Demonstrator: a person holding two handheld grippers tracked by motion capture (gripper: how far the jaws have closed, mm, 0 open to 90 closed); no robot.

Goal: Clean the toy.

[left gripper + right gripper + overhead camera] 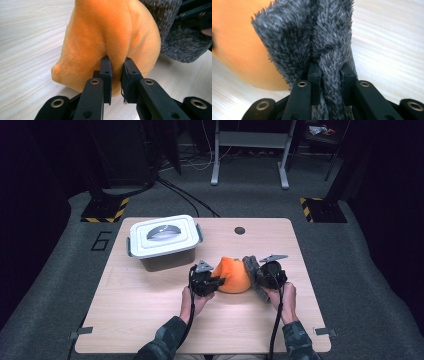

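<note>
An orange plush cloth (233,275) bulges up on the wooden table (150,320) between my two grippers, joined on its right to a fuzzy grey cloth (252,270). My left gripper (216,282) is shut on a fold of the orange cloth (105,37); its jaws pinch the fabric (117,62) at the tips. My right gripper (261,279) is shut on the grey cloth (322,37), a thick strand of it pressed between the jaws (330,72). The orange cloth (234,45) shows blurred to the left in the right gripper view.
A white lidded plastic box (164,240) stands at the table's back left. A small dark round hole (240,230) marks the table near its far edge. Table legs and cables lie on the grey floor beyond.
</note>
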